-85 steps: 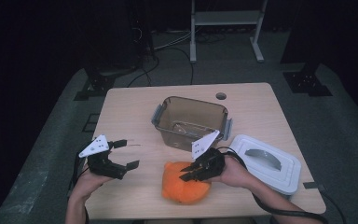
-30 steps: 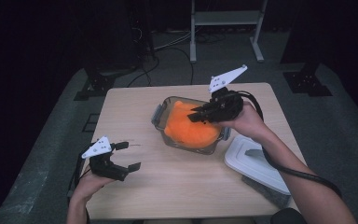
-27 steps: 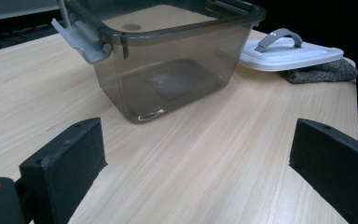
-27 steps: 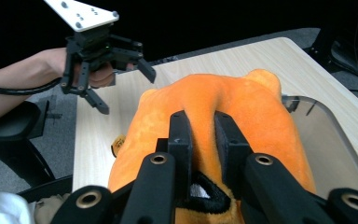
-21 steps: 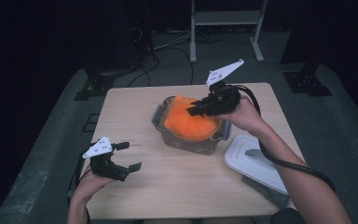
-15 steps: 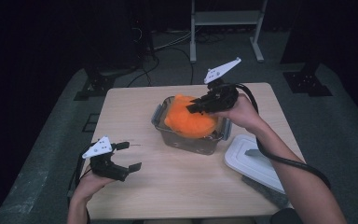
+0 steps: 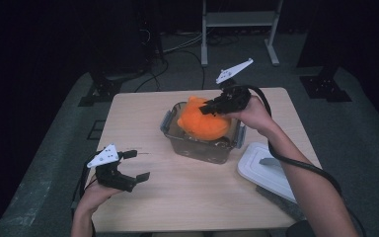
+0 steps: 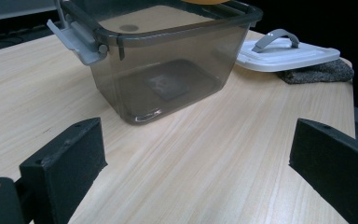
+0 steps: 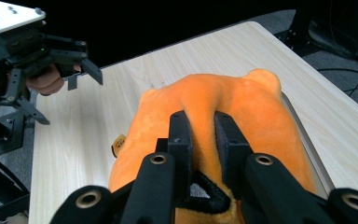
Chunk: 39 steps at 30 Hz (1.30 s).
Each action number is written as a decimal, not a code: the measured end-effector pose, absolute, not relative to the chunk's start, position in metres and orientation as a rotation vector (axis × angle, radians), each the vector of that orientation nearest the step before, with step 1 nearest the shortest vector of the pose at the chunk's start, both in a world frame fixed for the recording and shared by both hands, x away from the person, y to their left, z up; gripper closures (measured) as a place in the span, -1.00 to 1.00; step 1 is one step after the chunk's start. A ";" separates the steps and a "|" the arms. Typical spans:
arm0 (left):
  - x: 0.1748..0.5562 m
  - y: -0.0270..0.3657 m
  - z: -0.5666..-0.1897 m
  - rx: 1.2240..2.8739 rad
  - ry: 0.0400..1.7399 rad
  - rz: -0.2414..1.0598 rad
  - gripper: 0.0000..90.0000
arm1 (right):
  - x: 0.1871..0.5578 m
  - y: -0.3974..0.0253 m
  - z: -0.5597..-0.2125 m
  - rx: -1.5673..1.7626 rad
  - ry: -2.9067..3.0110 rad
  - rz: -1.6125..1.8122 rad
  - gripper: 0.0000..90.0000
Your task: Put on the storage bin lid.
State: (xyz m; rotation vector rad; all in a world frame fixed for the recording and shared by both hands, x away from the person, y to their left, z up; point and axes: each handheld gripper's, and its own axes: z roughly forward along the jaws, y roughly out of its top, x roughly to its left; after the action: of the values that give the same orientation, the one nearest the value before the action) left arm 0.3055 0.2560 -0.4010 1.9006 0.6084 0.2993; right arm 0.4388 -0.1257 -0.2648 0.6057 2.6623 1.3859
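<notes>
While you've got that orange plush toy (image 7: 203, 122) pinched in your right gripper (image 9: 204, 122), watch the rim of the plastic box (image 7: 201, 145). The toy looks wider than the opening, so my guess is it catches on the edge or on the grey latch (image 8: 77, 36) and drags the box along the tabletop (image 7: 187, 195), since nothing is holding the box down. You're also only gripping a fold of fabric, so a snag could pull it free.

Right now the toy hangs over the box, its lower part dipping past the rim, and in the left gripper view the bottom of the box looks bare. The right jaws are clamped on a ridge of fur along the toy's top, with the body bulging out on both sides of them.

Your left gripper (image 7: 131, 164) sits near the front left corner of the tabletop, jaws spread wide with nothing between them, well apart from the box. The white lid (image 7: 268, 169) lies off to the right.
</notes>
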 end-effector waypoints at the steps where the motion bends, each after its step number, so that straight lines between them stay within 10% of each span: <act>1: 0.305 0.256 -0.401 1.899 0.609 0.297 -0.94 | 0.440 -0.126 -0.266 0.614 2.663 1.383 0.73; 39: 0.304 0.259 -0.399 1.879 0.606 0.301 -0.94 | 0.481 -0.113 -0.313 0.737 2.703 1.307 0.71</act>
State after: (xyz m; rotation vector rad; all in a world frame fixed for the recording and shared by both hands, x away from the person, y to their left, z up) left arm 0.3044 0.2592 -0.3986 1.8786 0.6061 0.3006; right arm 0.4809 -0.1131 -0.3135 0.7370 2.7030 1.3068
